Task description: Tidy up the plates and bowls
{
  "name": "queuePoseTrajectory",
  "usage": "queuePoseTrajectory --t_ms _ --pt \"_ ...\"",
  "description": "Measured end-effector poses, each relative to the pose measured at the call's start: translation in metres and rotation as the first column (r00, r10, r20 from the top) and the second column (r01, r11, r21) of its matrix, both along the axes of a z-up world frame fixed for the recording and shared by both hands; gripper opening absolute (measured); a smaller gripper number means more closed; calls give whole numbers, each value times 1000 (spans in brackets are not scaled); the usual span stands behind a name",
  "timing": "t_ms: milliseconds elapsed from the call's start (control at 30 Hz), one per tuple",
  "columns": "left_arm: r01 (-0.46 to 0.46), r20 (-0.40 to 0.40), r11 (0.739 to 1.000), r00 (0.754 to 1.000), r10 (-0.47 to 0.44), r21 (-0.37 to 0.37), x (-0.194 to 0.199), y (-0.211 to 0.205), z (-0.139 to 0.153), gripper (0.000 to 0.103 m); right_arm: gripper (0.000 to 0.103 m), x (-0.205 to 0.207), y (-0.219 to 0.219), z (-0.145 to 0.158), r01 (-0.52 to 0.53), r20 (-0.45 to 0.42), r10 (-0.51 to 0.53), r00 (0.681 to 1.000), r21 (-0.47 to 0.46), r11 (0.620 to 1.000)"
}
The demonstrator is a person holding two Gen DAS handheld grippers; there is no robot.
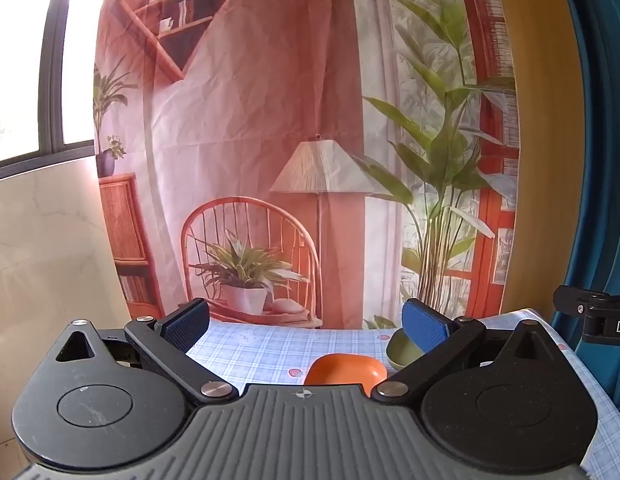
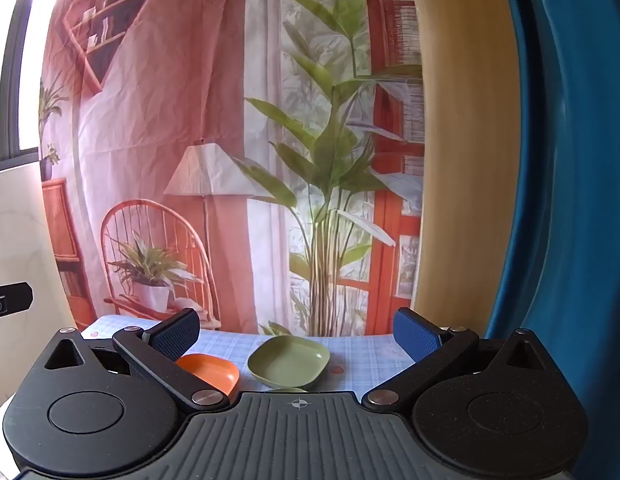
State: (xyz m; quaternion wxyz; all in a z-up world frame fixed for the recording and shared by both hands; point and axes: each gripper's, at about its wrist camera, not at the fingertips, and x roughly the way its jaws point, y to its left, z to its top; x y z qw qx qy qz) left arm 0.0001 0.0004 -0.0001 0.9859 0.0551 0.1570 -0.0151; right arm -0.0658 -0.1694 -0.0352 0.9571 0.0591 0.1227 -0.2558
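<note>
On the checked cloth (image 2: pixel 362 364), an orange bowl (image 2: pixel 208 368) is seen at left, with a green bowl (image 2: pixel 288 360) just beside it on the right. The left gripper (image 1: pixel 306 324) and right gripper (image 2: pixel 298 334) are held above the cloth, jaws spread wide, nothing gripped.

Left side: bare checked tablecloth (image 1: pixel 254 348), open to pass.
Middle: orange bowl (image 2: pixel 212 368) and green dish (image 2: pixel 288 360) stand close together, narrow gap between.
Right side: cloth (image 2: pixel 370 364) free beyond the dish.
Far edge: hanging printed backdrop (image 2: pixel 190 120) blocks.
</note>
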Motion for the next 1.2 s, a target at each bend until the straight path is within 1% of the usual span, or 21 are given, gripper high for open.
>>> queuePoseTrajectory --t_ms 67,133,167,200,233,300,333,1200 --pt "9 -3 1000 1000 -9 -6 0 0 0 103 103 0 0 0 -1 0 1 1000 4 1000" --pt "-2 -1 1000 1000 2 -12 1 3 2 103 103 0 -1 0 -2 -1 2 1000 3 1000" --pt "-4 -22 1000 1000 4 -10 7 2 0 103 103 -1 -1 0 -1 4 1 1000 3 1000" --pt "-3 -9 1000 1000 3 -23 4 6 2 103 103 -1 -1 0 0 4 0 1000 3 1000" --pt "-4 3 1000 1000 4 -20 -1 5 0 103 103 -1 -1 -1 -1 3 1 1000 4 1000" --pt "-7 -1 1000 1000 7 -14 0 4 -2 103 103 -2 -2 0 1 4 -1 1000 2 1000" --pt "-12 -15 1000 1000 12 -7 2 1 -1 103 103 -3 -4 3 2 3 -2 1000 3 1000" --pt "-13 -7 1000 1000 13 -6 -1 0 3 103 103 -2 -1 -1 6 4 -6 1000 6 1000"
